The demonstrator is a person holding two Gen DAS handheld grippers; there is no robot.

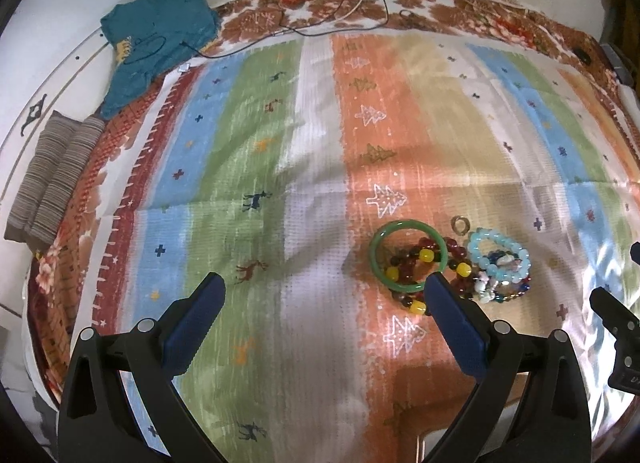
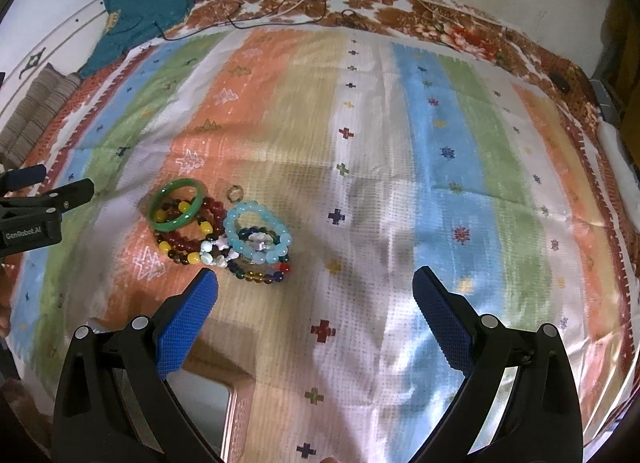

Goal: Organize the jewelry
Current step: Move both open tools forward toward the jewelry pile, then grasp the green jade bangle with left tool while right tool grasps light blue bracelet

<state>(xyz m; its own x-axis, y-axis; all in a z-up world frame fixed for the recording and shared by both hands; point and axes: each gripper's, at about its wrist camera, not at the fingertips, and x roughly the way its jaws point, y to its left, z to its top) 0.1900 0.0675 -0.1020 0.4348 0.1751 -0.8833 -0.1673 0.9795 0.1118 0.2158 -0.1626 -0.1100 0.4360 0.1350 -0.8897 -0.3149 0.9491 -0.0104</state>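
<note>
Left gripper [image 1: 324, 283] finger [image 1: 452, 323] covers part of the green bangle [image 1: 378, 241] and the red-and-yellow bead bracelet [image 1: 460, 263] under it. A box corner [image 2: 236, 403] shows at bottom edge, mostly cut off. Bracelets overlap in one pile on the striped cloth [image 2: 400, 183], so count is approx.: 1 bangle, 1 red/yellow strand, 1 light-blue bead bracelet [image 2: 256, 235], 1 white one [image 2: 214, 253], 1 multicolour one [image 2: 260, 275], plus 1 small ring [image 2: 235, 193] just behind. Both grippers empty, fingers wide apart; right gripper [image 2: 314, 285] is near the pile. Teal shirt [image 1: 156, 23], striped folded fabric [image 1: 52, 179], cables [image 1: 360, 3] at far edge.
</note>
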